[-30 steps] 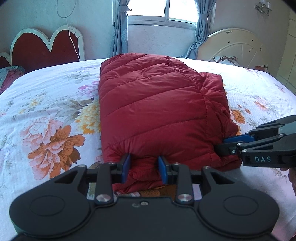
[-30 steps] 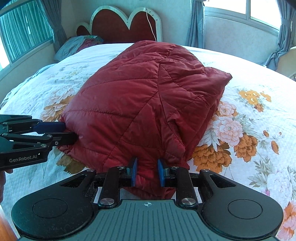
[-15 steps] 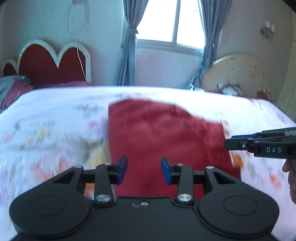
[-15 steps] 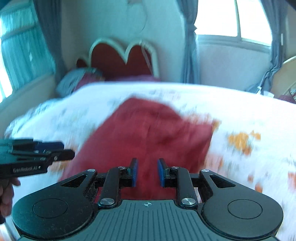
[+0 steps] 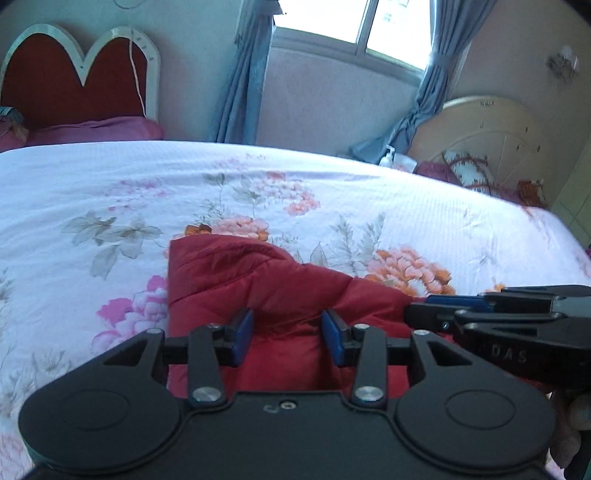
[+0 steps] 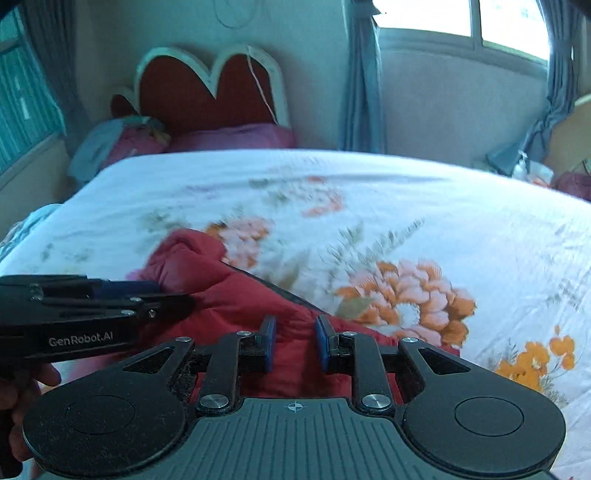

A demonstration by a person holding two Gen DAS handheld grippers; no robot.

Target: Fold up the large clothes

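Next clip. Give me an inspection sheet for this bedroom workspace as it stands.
Surface: floral bedspread, lying flat.
Job's things: red padded jacket, bunched at the near edge.
Clutter: pink pillow by the headboard.
Grippers: left gripper jaws have just been opening, jacket between them, not pressed; right gripper narrow gap over the jacket, grip unclear.
Cables: white cord hanging over the headboard.
Surroundings: window, blue curtains.
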